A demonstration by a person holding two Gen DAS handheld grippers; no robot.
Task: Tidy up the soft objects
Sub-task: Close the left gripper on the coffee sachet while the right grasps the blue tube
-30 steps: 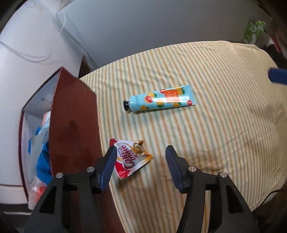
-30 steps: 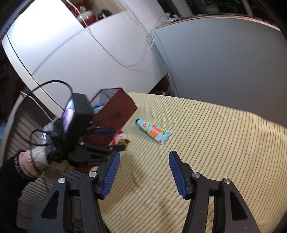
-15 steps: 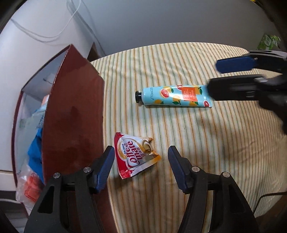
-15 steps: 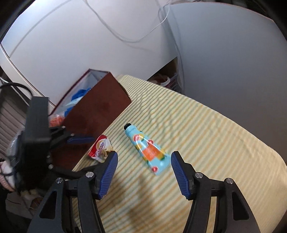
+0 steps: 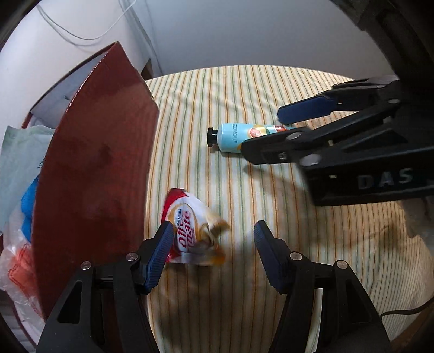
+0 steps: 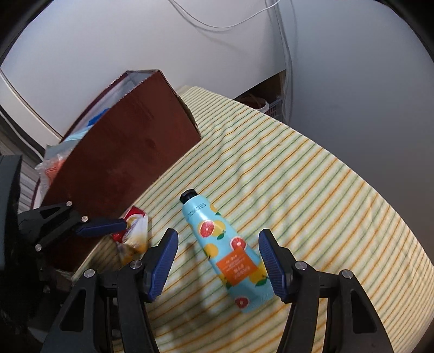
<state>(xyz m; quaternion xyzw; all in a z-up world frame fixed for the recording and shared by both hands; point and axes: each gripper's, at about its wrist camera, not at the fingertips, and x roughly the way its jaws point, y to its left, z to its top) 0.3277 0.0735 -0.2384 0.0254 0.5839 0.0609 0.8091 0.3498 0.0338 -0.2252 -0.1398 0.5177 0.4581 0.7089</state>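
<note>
Two soft items are left outside the red box point(image 6: 127, 152): a creamer sachet point(image 5: 192, 230) just beside its wall, bracketed by the spread left gripper point(image 5: 211, 244), and a citrus tube point(image 6: 227, 249) farther out, straddled by the spread right gripper point(image 6: 218, 260). Open striped cloth point(image 6: 325, 190) is available beyond the tube; the box wall crowds the sachet, judged the tighter approach.

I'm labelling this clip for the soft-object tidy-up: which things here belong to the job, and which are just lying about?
Job:
coffee creamer sachet
citrus-print tube
dark red box with items already inside
left claw, open
right claw, open

Lying about:
striped cloth
white cables on the wall
</note>
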